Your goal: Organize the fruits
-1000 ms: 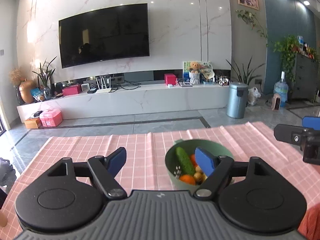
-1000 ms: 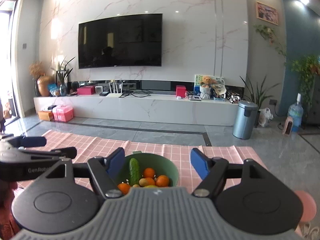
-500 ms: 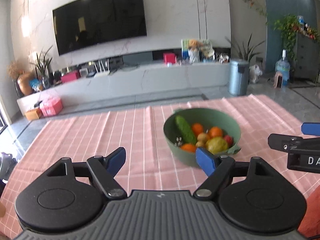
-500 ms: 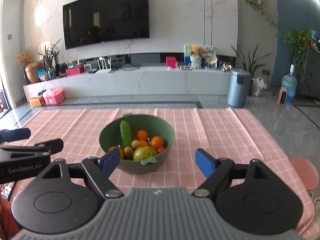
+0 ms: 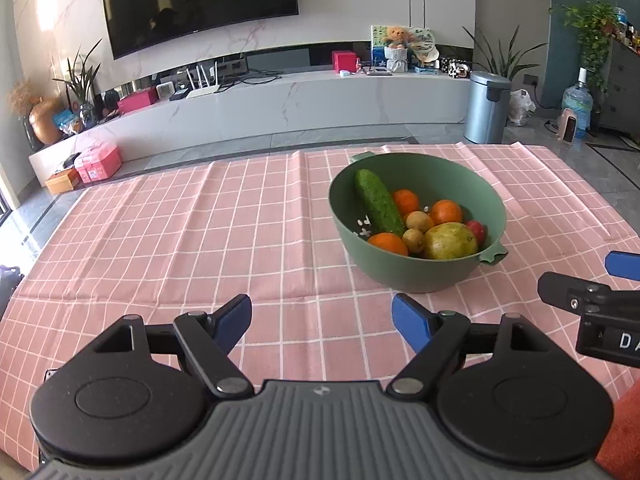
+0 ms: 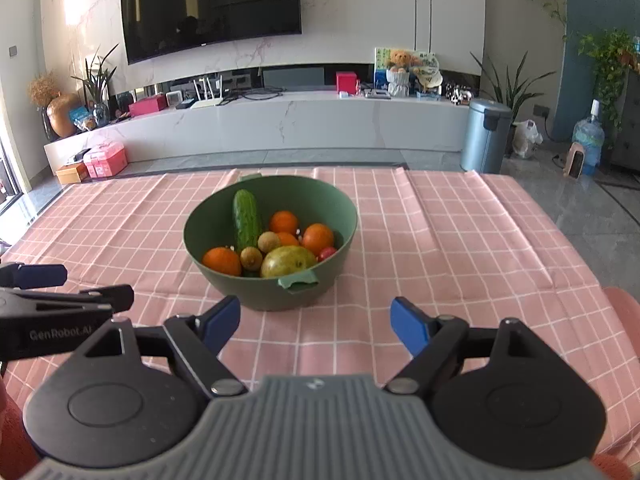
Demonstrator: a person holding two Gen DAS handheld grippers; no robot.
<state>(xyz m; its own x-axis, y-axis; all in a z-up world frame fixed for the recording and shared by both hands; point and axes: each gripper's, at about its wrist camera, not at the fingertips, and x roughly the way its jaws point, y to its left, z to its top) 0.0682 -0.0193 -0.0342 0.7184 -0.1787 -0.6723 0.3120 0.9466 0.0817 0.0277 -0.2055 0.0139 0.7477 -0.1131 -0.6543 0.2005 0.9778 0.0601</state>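
A green bowl [image 5: 416, 272] stands on the pink checked tablecloth [image 5: 200, 240]; it also shows in the right wrist view [image 6: 272, 292]. In it lie a cucumber [image 5: 378, 202], several oranges [image 5: 446, 212], small brown fruits [image 5: 414, 240], a large yellow-green fruit [image 5: 450, 242] and a small red fruit [image 5: 476, 230]. My left gripper [image 5: 322, 322] is open and empty, near and left of the bowl. My right gripper [image 6: 316, 320] is open and empty, just in front of the bowl. Each gripper shows at the edge of the other's view.
The table's far edge [image 6: 320, 170] lies just behind the bowl, its right edge [image 6: 568, 236] drops to the floor. A pink stool [image 6: 624, 304] stands at the right. A TV wall, a low shelf and a bin [image 6: 484, 136] are far behind.
Both grippers have risen and tilted down, pulling back from the bowl, so the whole bowl and its fruit now show. Both stay open.
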